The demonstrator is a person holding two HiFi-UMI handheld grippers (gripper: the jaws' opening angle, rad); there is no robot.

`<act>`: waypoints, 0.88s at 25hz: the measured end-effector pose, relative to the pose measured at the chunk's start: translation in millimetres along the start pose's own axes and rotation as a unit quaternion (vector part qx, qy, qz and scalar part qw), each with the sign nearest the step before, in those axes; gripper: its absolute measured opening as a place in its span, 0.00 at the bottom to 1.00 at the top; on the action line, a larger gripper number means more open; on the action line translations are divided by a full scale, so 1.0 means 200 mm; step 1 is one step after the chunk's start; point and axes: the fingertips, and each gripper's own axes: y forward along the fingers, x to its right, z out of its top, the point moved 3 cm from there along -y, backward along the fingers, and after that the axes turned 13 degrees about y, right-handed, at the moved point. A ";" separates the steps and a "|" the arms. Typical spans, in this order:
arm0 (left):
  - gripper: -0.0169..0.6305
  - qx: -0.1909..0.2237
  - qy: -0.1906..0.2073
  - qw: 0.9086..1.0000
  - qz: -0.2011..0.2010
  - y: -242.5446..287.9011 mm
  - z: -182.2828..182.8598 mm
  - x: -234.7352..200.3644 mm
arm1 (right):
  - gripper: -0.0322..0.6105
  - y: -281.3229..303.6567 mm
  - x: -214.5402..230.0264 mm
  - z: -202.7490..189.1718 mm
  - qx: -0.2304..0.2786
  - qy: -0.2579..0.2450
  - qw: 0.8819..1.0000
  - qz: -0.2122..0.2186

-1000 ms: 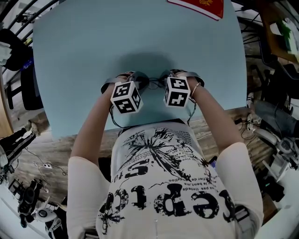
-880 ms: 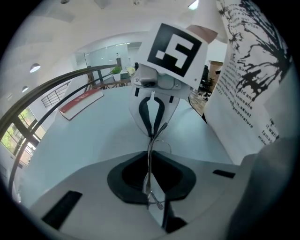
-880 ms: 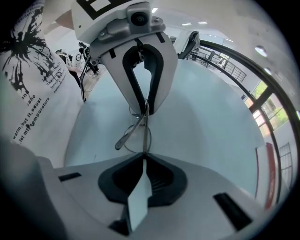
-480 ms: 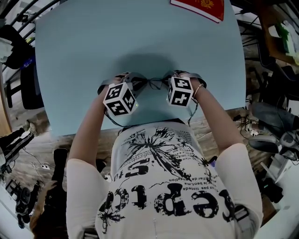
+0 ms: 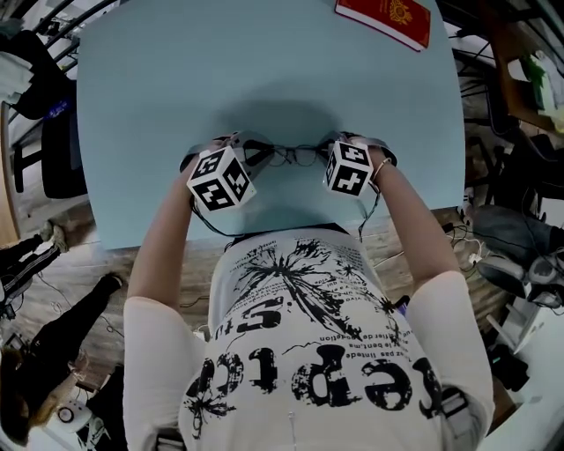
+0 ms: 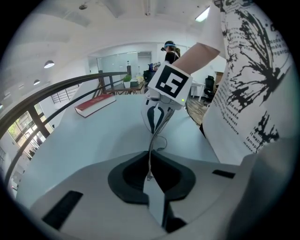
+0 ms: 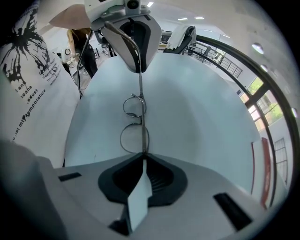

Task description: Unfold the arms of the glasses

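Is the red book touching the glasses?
No, the red book lies at the far edge of the table, well apart from the glasses.

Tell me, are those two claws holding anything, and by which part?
Yes: both grip the thin wire-framed round glasses. The left gripper pinches the tip of one arm; the right gripper pinches the frame's corner beside a lens.
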 end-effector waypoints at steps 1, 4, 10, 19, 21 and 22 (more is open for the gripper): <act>0.07 0.000 0.000 1.000 0.000 -0.01 -0.01 0.00 | 0.10 0.00 0.00 0.00 -0.001 0.003 1.000 -0.001; 0.07 0.000 -0.001 1.000 0.005 -0.06 -0.04 0.01 | 0.10 0.00 -0.01 0.00 -0.003 0.013 1.000 -0.005; 0.07 0.004 -0.012 1.000 0.012 -0.09 -0.12 0.05 | 0.10 -0.01 0.00 0.03 0.002 0.041 0.999 -0.015; 0.07 0.014 0.002 0.999 0.030 -0.09 -0.12 0.04 | 0.15 -0.05 0.00 0.10 -0.004 0.045 0.998 -0.047; 0.07 0.020 -0.005 0.999 0.034 -0.09 -0.12 0.04 | 0.23 -0.07 -0.02 0.15 0.006 0.041 0.998 -0.046; 0.07 0.022 -0.008 0.999 0.036 -0.09 -0.12 0.03 | 0.25 -0.08 -0.03 0.18 0.011 0.035 0.998 -0.045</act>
